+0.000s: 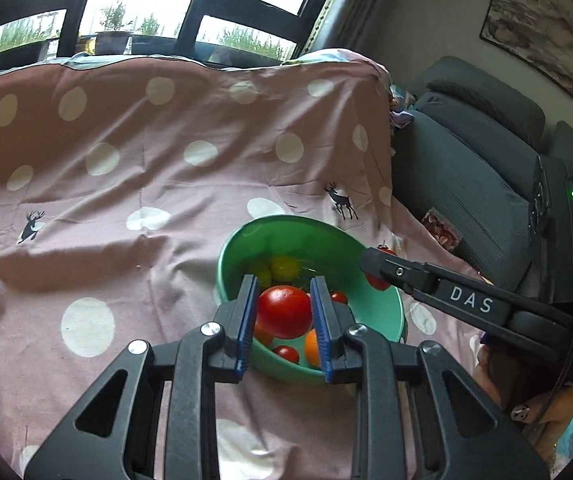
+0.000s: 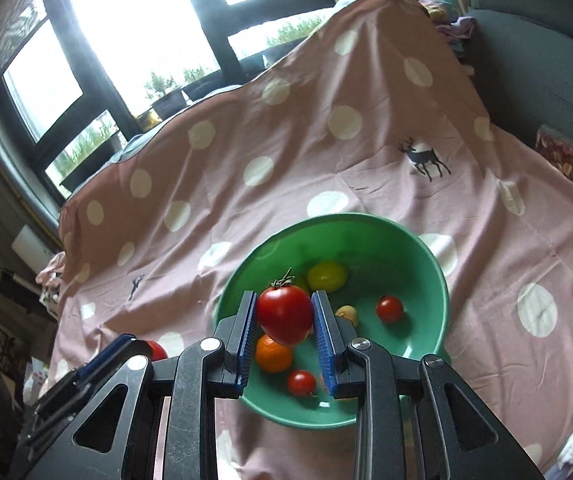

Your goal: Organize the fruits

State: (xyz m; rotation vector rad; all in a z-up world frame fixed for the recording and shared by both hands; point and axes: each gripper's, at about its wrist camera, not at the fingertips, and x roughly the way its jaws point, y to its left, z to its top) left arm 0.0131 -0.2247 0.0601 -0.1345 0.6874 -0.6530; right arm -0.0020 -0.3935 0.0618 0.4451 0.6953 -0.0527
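We see daylight pouring in from the window behind the draped cloth, blown out to plain white in both views. The cloth is evenly lit, with soft shadows in its folds. The green bowl carries a faint sheen. Both views bend strongly outward, and dark vignetting closes the corners. The near fingers look slightly soft.

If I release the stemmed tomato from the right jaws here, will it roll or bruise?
It will likely roll. The stemmed tomato is round and glossy, and the green bowl curves inward, so it should settle among the fruit. It is probably thin-skinned, so the right gripper shouldn't squeeze harder.
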